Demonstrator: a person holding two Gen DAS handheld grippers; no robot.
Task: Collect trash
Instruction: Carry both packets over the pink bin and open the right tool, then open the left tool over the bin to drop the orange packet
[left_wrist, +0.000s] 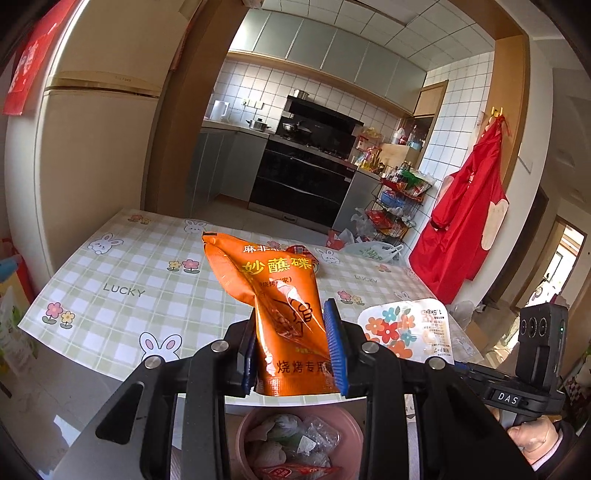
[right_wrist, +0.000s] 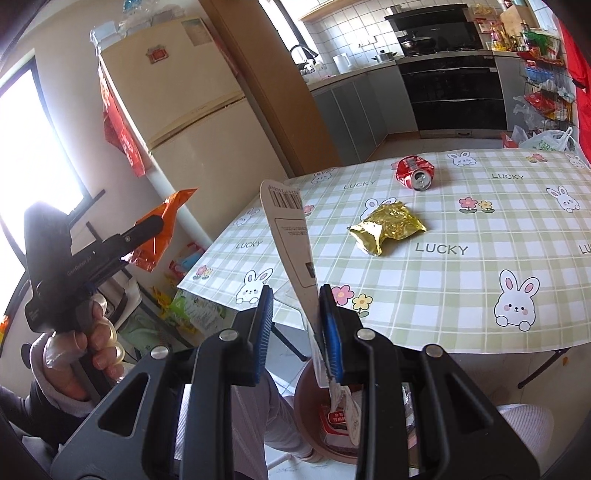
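My left gripper (left_wrist: 295, 343) is shut on an orange sauce packet (left_wrist: 273, 295) and holds it upright above a pink trash bin (left_wrist: 354, 428) that has wrappers in it. My right gripper (right_wrist: 295, 328) stands open; a flat white package (right_wrist: 291, 240) with a barcode leans against its right finger (right_wrist: 332, 332), over the same pink bin (right_wrist: 306, 398). In the left wrist view this package (left_wrist: 406, 328) shows a flower print. A crushed red can (right_wrist: 413, 171) and a gold wrapper (right_wrist: 391, 223) lie on the checked tablecloth (right_wrist: 480, 288).
The table (left_wrist: 122, 266) carries a green checked cloth with rabbits. A beige fridge (right_wrist: 184, 122) stands to its left. A kitchen with stove (left_wrist: 306, 177), a wire rack (left_wrist: 399, 206) and a red apron (left_wrist: 465, 225) lie beyond.
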